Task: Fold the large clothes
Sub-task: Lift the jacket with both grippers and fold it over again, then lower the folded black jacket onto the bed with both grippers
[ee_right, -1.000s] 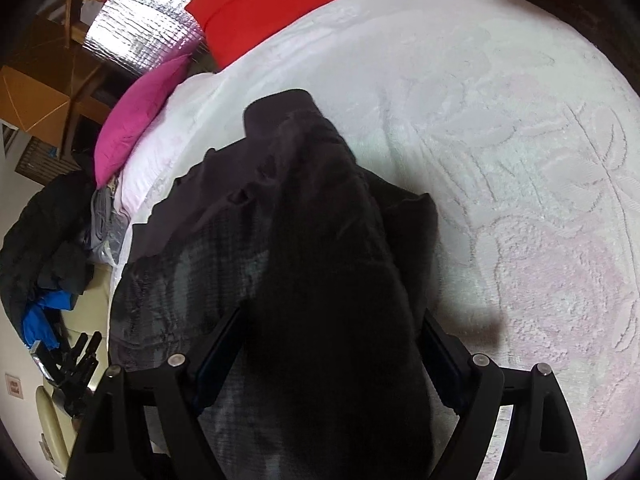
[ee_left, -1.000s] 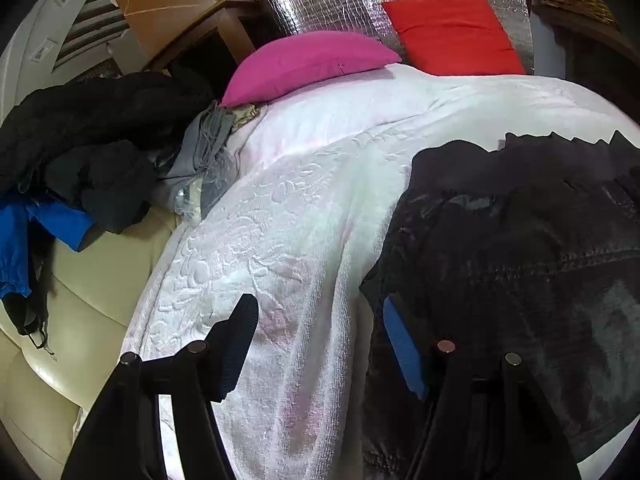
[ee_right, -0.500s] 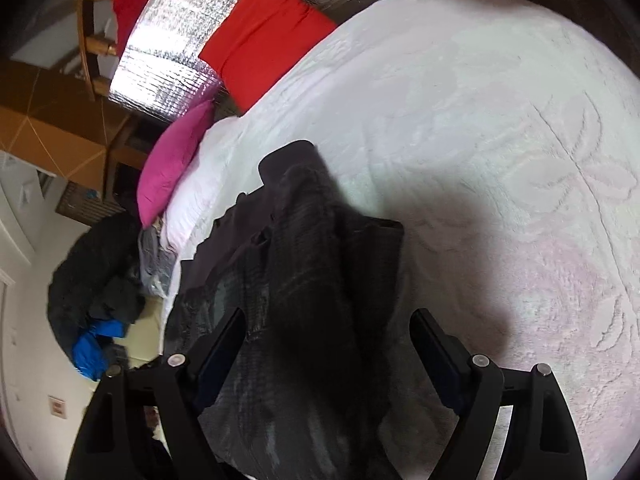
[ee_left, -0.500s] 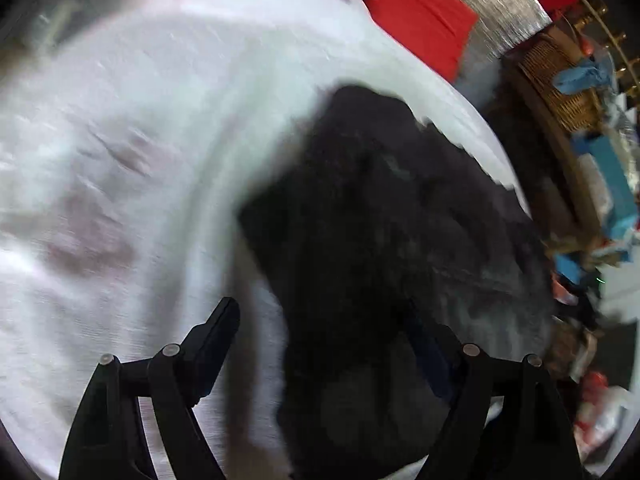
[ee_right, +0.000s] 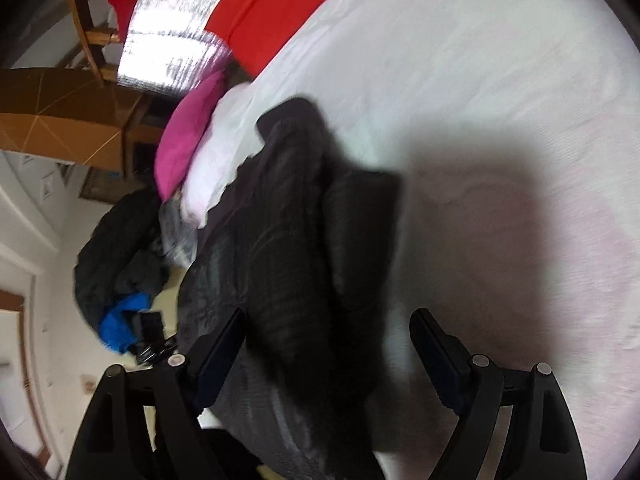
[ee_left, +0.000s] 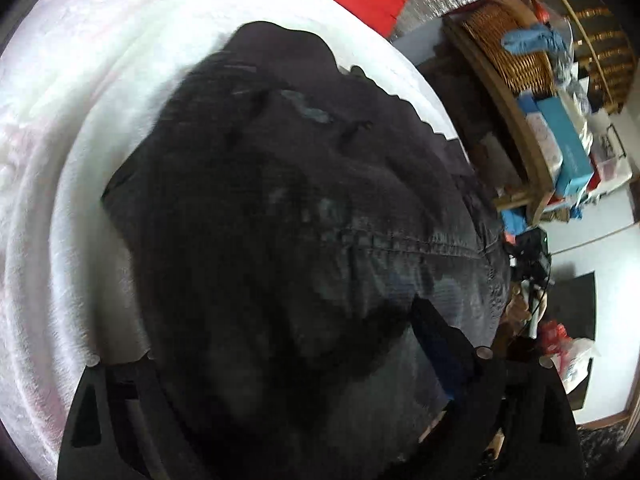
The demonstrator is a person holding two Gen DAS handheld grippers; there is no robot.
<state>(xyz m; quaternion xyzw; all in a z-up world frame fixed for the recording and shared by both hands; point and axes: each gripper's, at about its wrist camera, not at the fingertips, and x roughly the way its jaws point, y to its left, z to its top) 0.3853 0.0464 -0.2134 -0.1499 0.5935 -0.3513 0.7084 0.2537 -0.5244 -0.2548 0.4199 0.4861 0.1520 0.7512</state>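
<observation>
While both sets of jaws stand released, the left gripper [ee_left: 280, 364] and right gripper [ee_right: 326, 338] merely straddle the dark grey quilted jacket [ee_right: 296, 264], which lies bunched at the near left edge of the white embossed bedspread [ee_right: 500, 120]. Closing on loose layers could drag the fold apart. Since a second ago, the left gripper has swung over the jacket.

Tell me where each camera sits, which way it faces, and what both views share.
Left wrist: on the left gripper, looking down onto the dark garment; both fingers show.
Right wrist: on the right gripper, facing along the white bedspread toward the red cushion; both fingers show.
Shared: garment, bedspread, red cushion.
</observation>
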